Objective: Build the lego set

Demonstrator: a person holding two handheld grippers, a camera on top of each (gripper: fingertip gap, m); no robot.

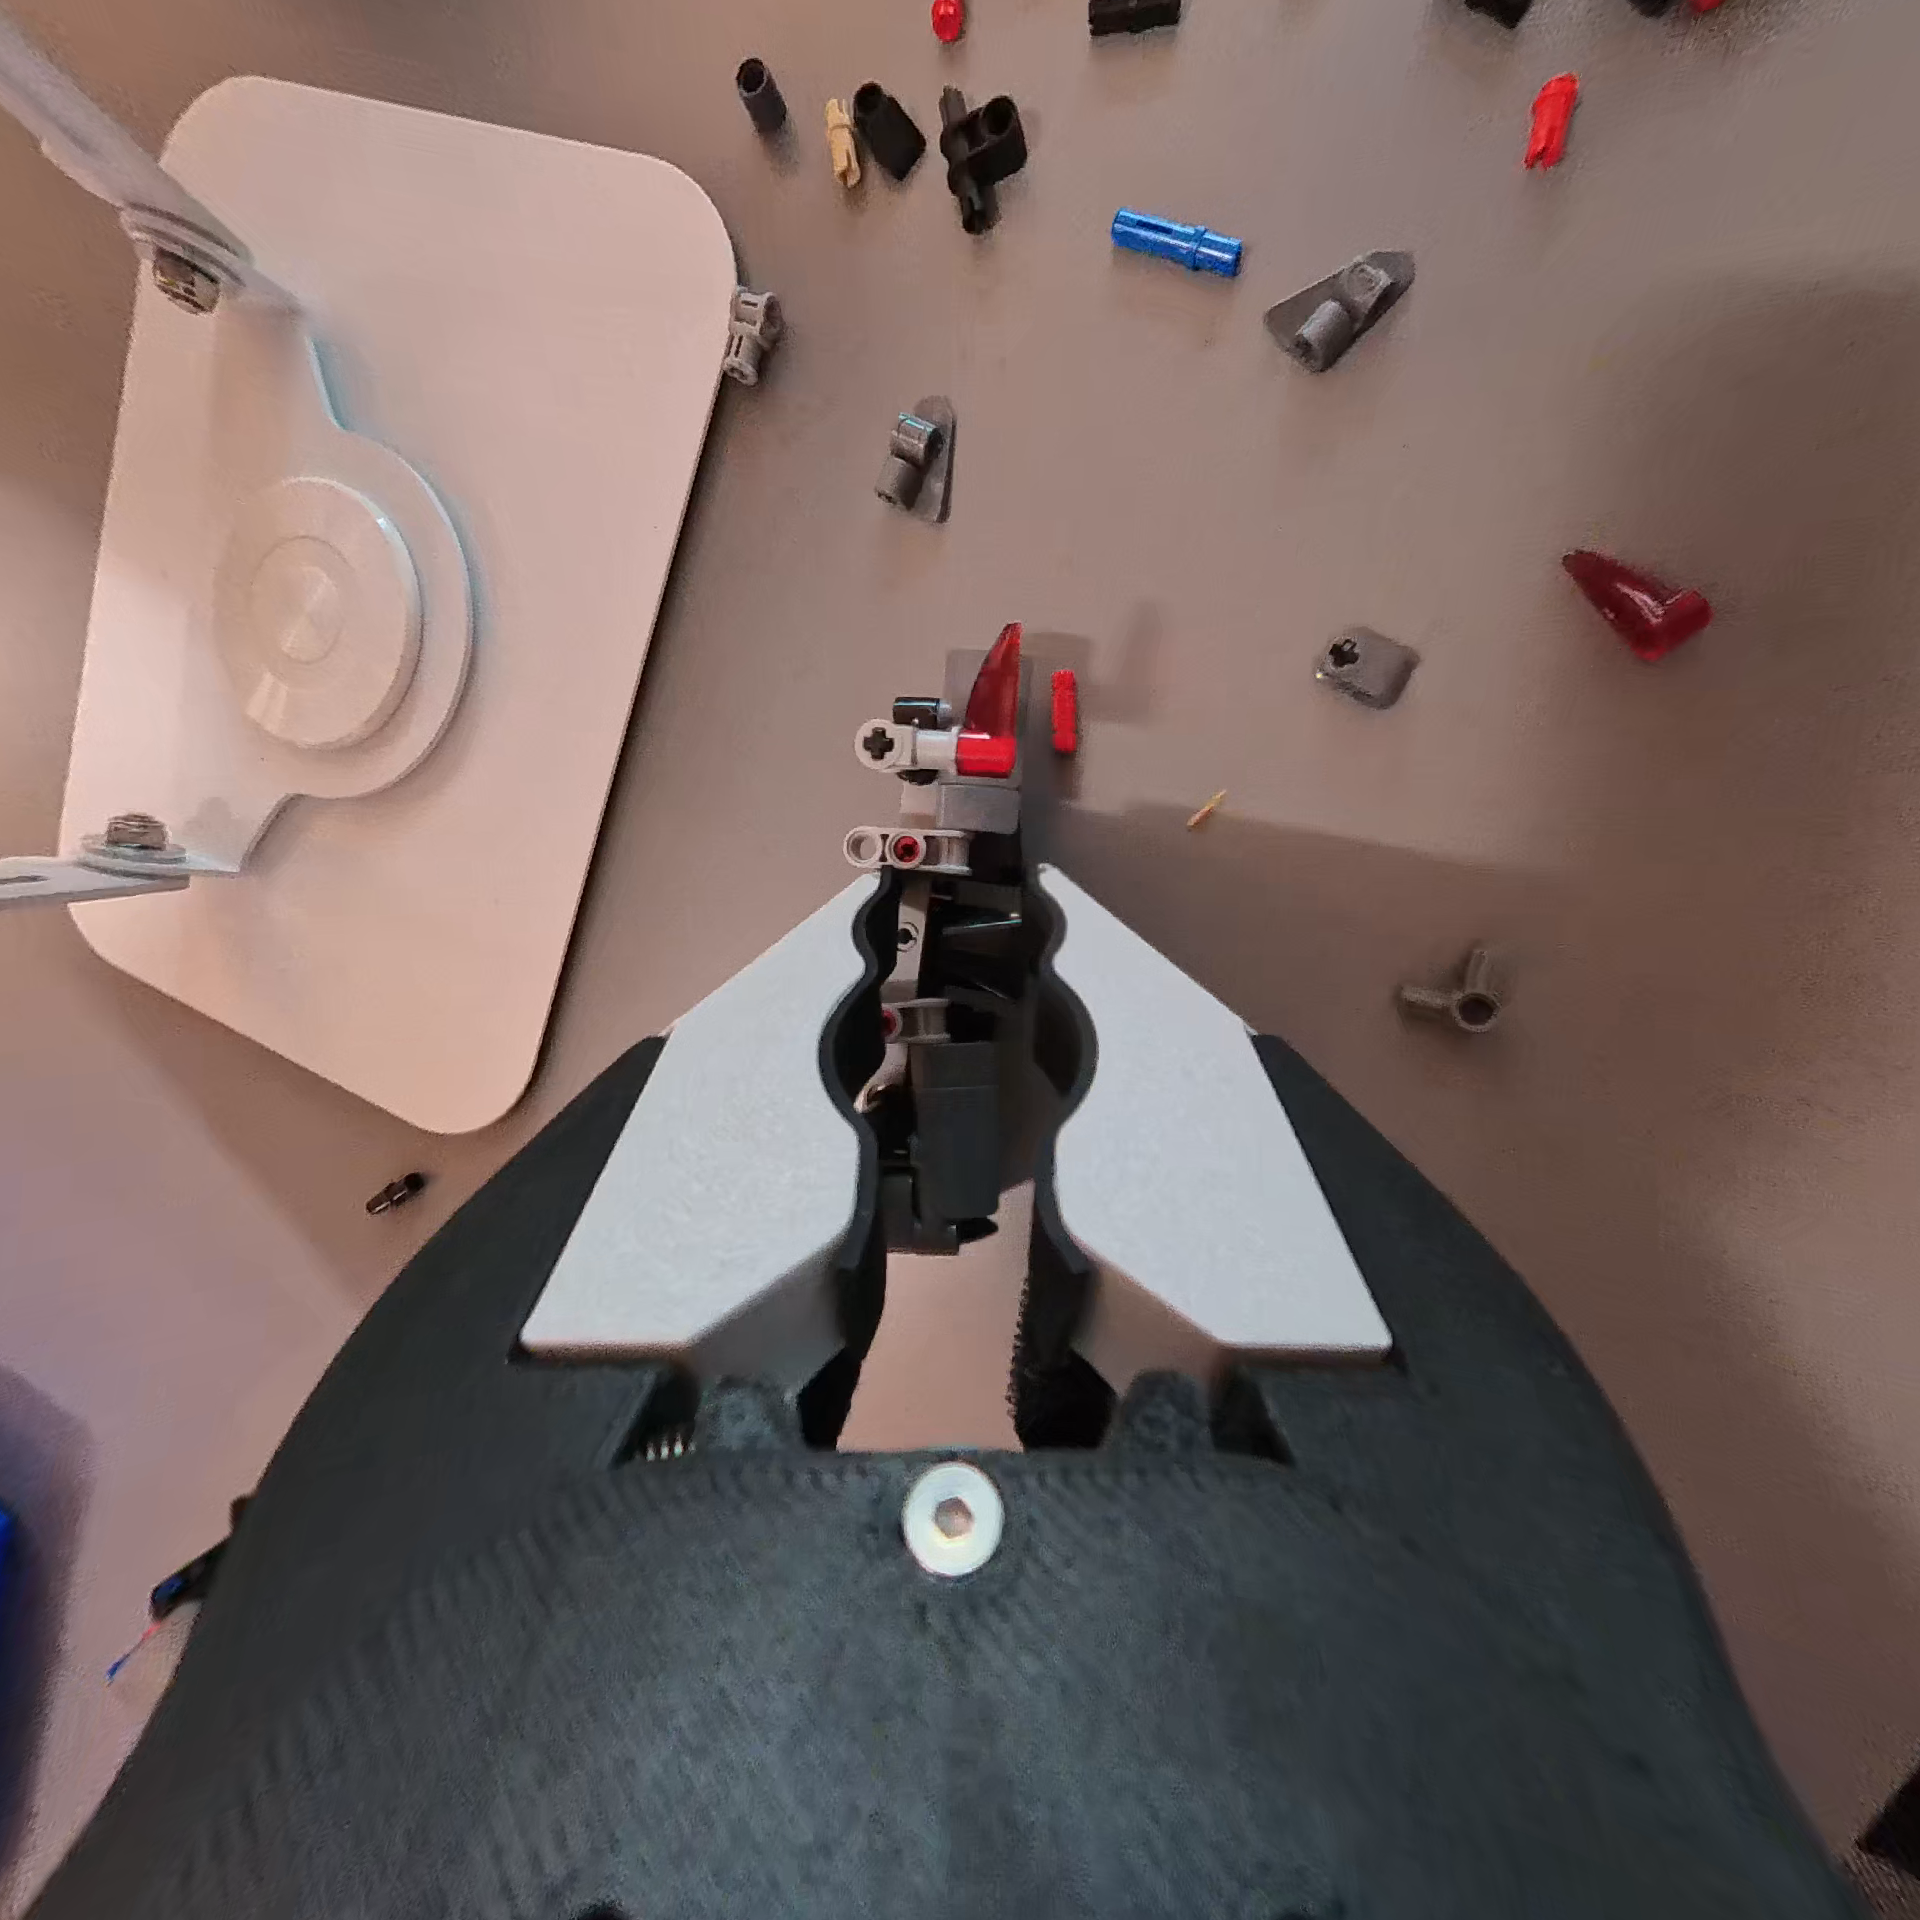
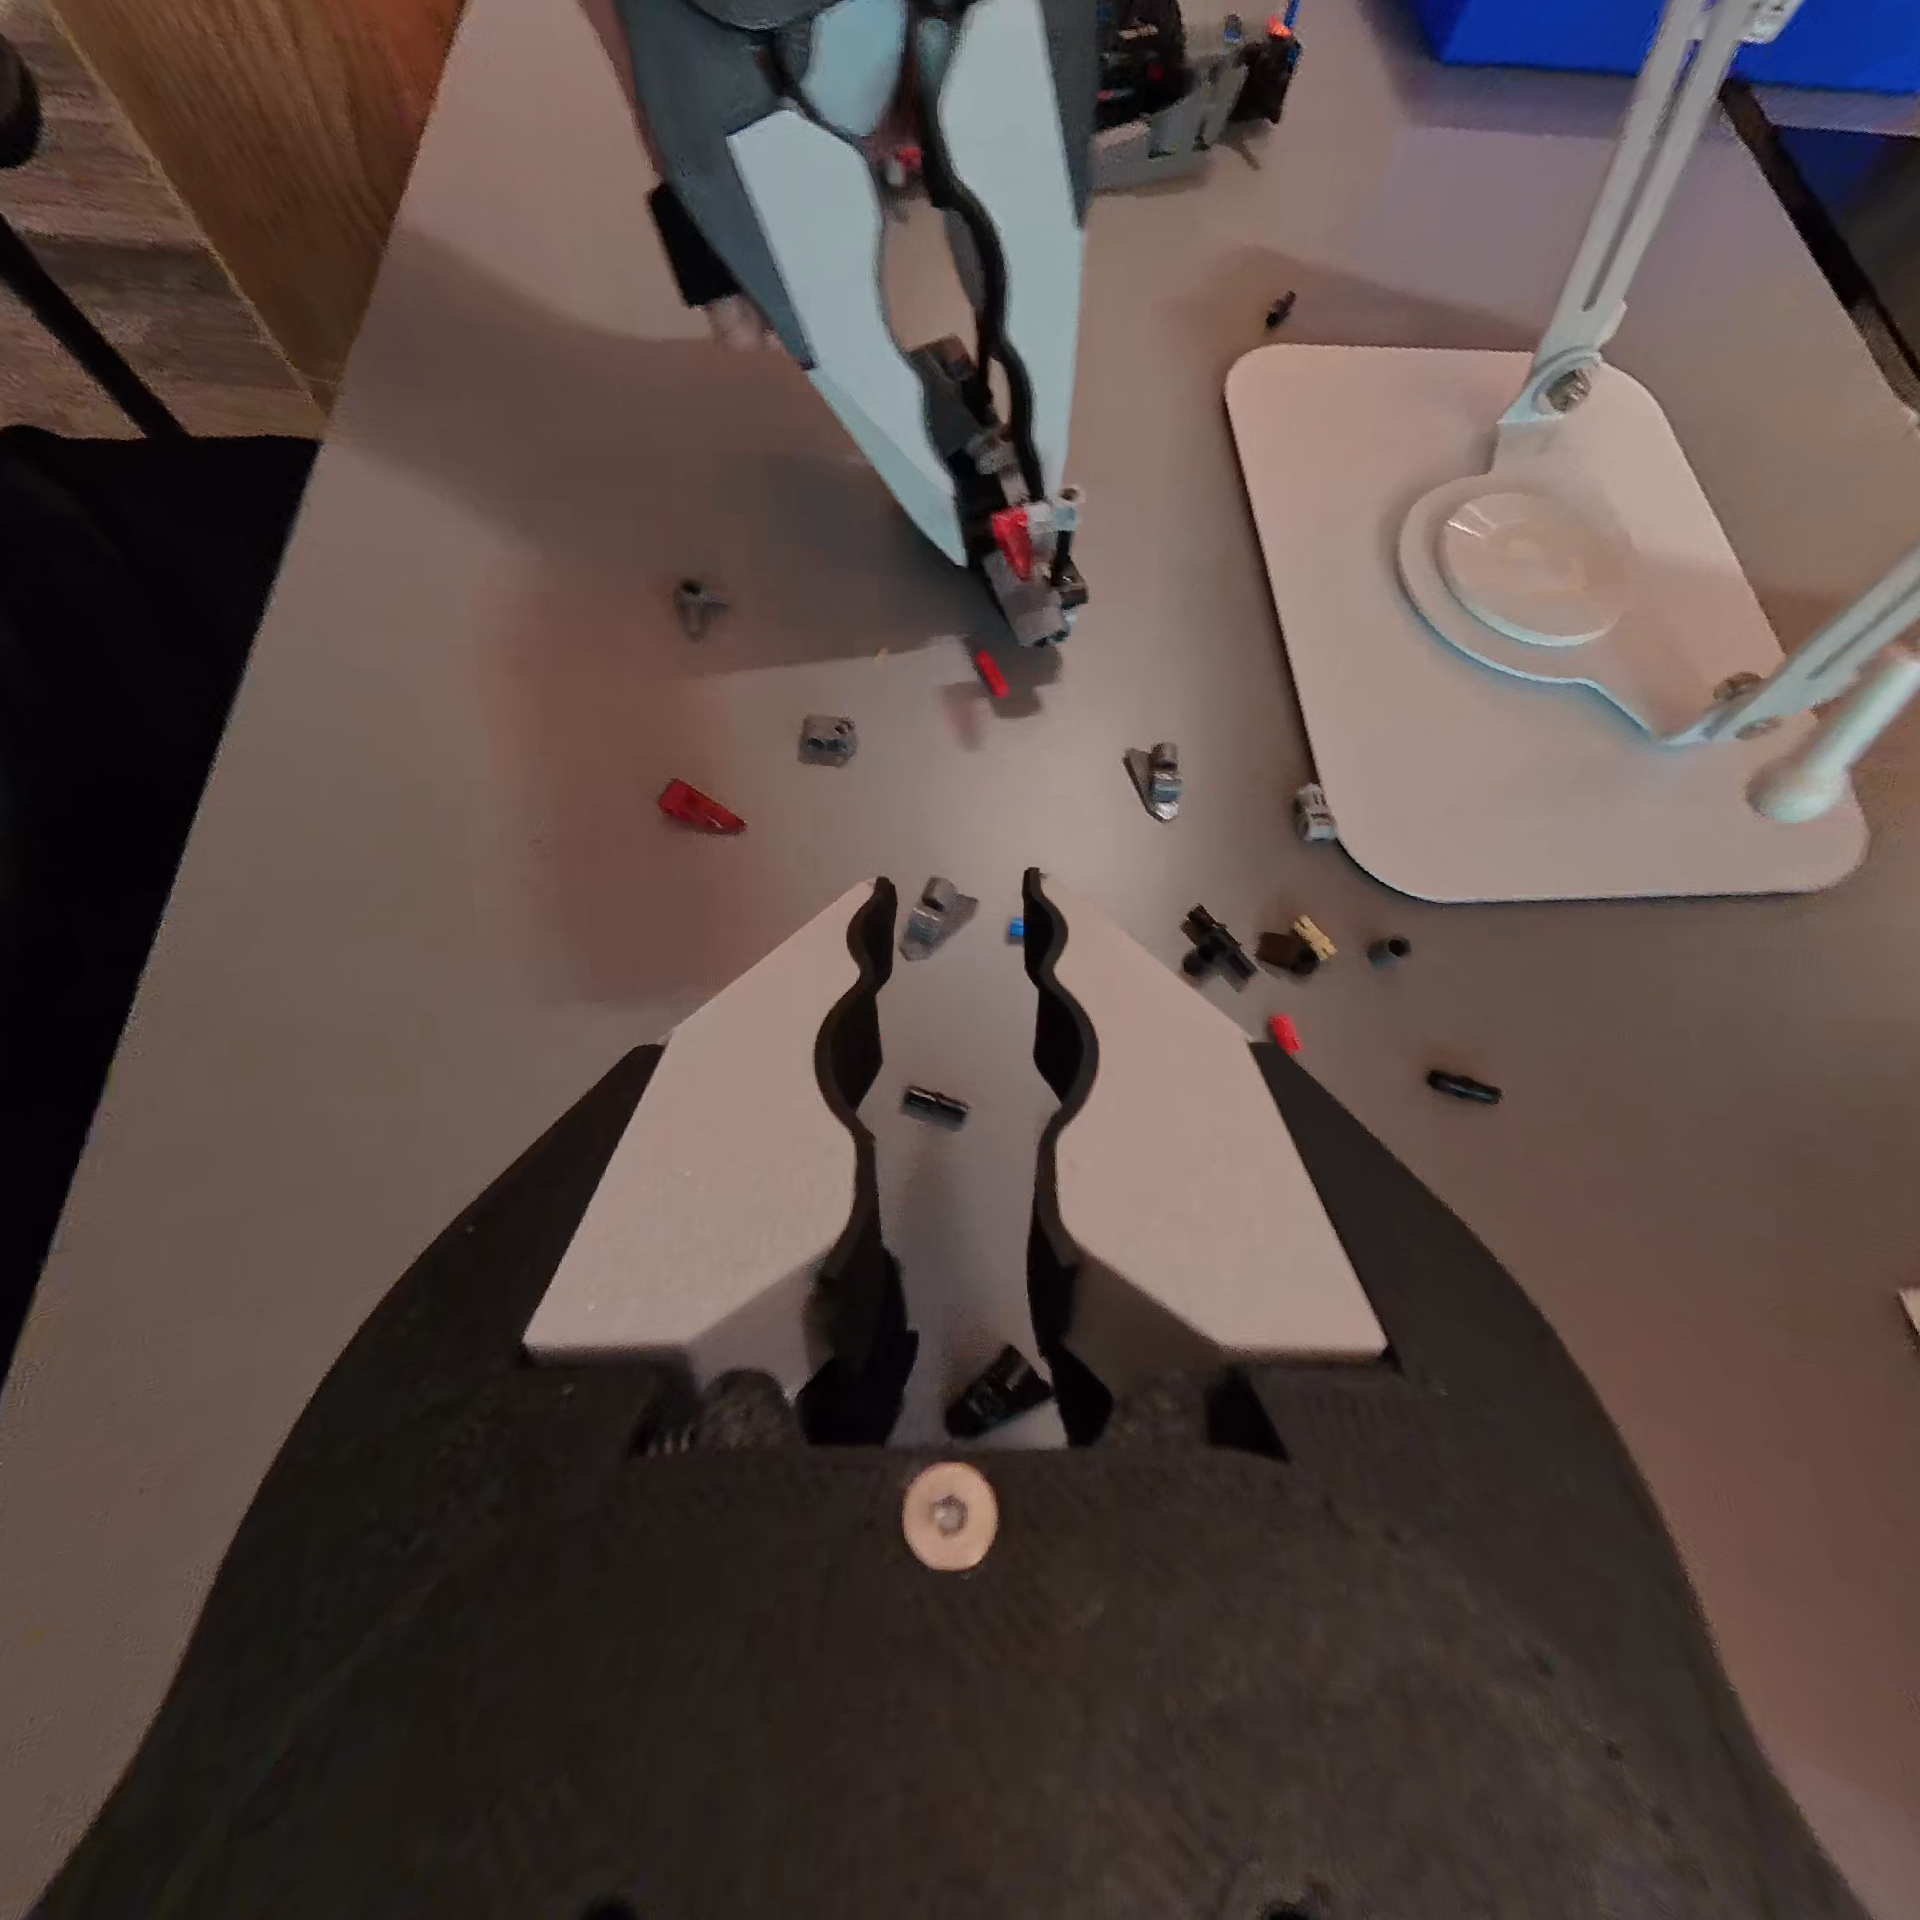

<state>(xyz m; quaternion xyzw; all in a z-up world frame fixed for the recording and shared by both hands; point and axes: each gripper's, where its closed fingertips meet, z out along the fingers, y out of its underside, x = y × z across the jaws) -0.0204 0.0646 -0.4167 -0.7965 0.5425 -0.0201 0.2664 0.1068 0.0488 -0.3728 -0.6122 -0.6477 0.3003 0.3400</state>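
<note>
My left gripper (image 1: 956, 883) is shut on a lego assembly (image 1: 951, 790) of black, grey and red parts with a red claw on top; the assembly sticks out past the fingertips above the table. A small red pin (image 1: 1063, 710) lies just beyond it. In the right wrist view the left gripper (image 2: 997, 561) comes down from the top with the assembly (image 2: 1029, 571) at its tip. My right gripper (image 2: 958, 894) is open and empty above the table, with a grey wedge piece (image 2: 935, 916) and a small black pin (image 2: 935, 1104) showing between its fingers.
Loose lego parts lie scattered: a blue pin (image 1: 1176, 241), a red claw (image 1: 1642, 605), grey wedge pieces (image 1: 1340, 309), black connectors (image 1: 982, 145). A white stand base (image 1: 416, 582) sits at the left, also in the right wrist view (image 2: 1538, 623). The table's left edge (image 2: 343, 416) borders a dark drop. My right fingertips sit around 15 centimeters from my left ones.
</note>
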